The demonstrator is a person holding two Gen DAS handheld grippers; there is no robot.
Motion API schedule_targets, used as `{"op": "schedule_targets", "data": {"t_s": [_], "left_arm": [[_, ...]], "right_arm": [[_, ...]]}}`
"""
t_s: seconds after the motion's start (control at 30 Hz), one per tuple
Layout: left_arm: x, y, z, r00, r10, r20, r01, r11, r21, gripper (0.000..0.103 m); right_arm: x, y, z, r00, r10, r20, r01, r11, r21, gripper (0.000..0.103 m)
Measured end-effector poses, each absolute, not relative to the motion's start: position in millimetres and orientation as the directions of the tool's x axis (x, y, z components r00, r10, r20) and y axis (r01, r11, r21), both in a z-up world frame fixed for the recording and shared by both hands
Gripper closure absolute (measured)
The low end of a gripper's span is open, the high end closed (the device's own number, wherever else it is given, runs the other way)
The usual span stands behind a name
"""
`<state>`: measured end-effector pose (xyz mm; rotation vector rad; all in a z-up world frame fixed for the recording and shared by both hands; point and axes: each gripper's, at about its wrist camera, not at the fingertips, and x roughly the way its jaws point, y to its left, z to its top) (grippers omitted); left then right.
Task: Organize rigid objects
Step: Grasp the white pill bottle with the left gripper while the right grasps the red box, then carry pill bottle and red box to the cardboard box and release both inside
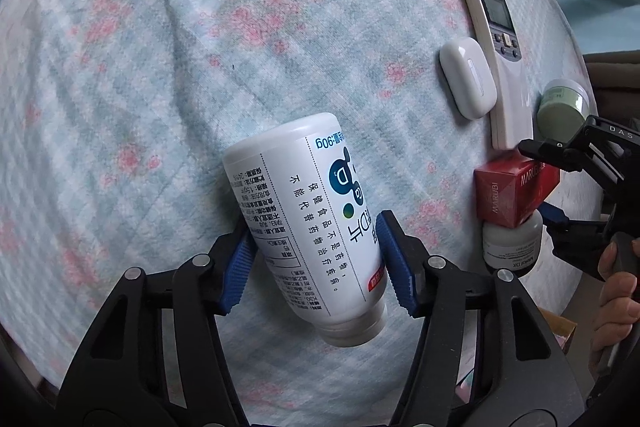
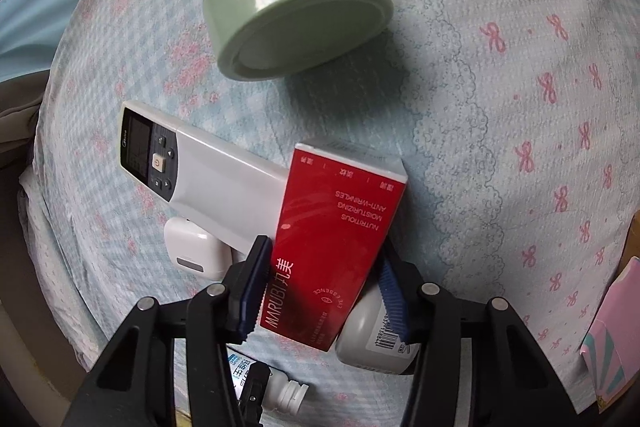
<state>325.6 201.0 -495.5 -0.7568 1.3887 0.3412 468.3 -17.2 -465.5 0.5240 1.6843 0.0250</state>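
White bottle [image 1: 308,223] lying, cap toward camera, red box [image 2: 334,247] likewise lengthwise

Bedsheet [image 1: 200,47]: pale blue-white check with pink flowers. White bottle [image 1: 312,219] with blue and black print, red box [image 2: 332,247] with white lettering, pale green jar [image 2: 296,11] with white lid. White remote [image 2: 212,167] with dark panel, white earbud case [image 1: 467,77]; blue pads [image 1: 394,263] on black grippers.

Two bottles [image 1: 308,223] [image 1: 510,247], one remote [image 1: 502,63], one jar [image 2: 294,3], one red box [image 2: 332,247], one earbud case [image 1: 466,77]

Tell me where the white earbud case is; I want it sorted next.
In the left wrist view the white earbud case lies on the bedspread at upper right, against the remote control, above the red box.
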Motion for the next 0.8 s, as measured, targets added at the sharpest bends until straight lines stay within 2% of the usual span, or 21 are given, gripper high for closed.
{"op": "schedule_targets", "data": {"t_s": [0.37,0.8], "left_arm": [[284,247,-476,0.248,-0.214,-0.945,-0.652,0.685,-0.327,0.050],[267,256,-402,0.357,-0.179,-0.917,-0.590,0.717,-0.370,0.050]], "right_arm": [[451,-18,-460,-0.072,0.395,-0.916,0.305,0.883,0.357,0.059],[431,-14,-423,-0.008,0.433,-0.901,0.233,0.878,0.419,0.062]]}}
